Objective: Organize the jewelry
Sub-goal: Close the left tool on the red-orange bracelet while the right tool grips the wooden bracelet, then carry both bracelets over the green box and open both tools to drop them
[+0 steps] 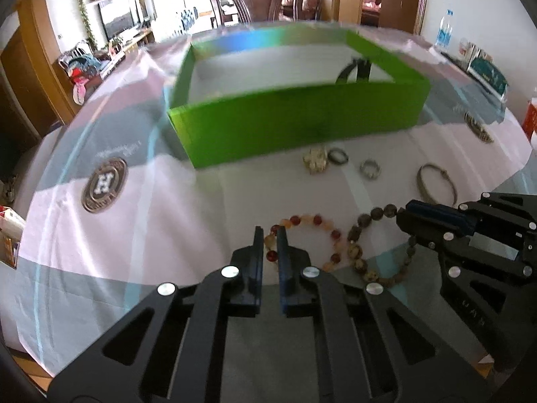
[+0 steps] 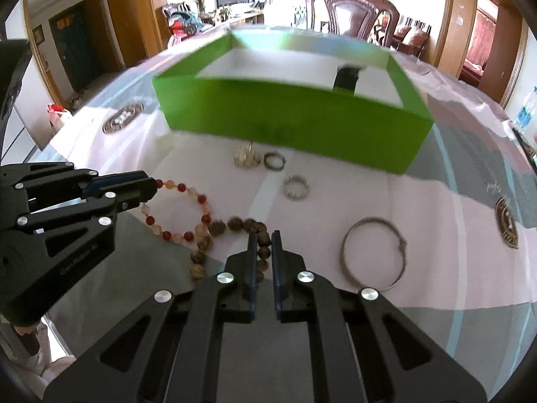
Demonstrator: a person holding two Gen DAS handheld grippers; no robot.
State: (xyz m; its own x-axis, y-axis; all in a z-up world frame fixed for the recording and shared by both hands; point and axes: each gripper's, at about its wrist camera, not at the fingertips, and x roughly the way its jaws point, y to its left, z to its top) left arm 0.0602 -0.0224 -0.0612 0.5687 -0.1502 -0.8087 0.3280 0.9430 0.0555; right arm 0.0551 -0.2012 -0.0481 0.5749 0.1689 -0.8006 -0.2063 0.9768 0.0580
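My left gripper (image 1: 269,235) is shut on the red and orange bead bracelet (image 1: 322,223), which lies on the tablecloth; it shows in the right wrist view too (image 2: 188,235). My right gripper (image 2: 264,240) is shut on the brown bead bracelet (image 2: 235,224), which overlaps the red one; it also shows in the left wrist view (image 1: 360,231). The green box (image 1: 302,131) stands behind, open-topped, with a dark item (image 2: 347,79) inside. A silver bangle (image 2: 374,252), two rings (image 2: 295,187) (image 2: 274,160) and a gold piece (image 2: 246,158) lie before the box.
The pink and grey cloth (image 1: 117,235) with round emblems (image 1: 104,184) covers the table. A wooden chair (image 1: 255,1) stands behind the table. Water bottle (image 1: 444,32) and boxes sit at the far right. The table's edge runs at the left.
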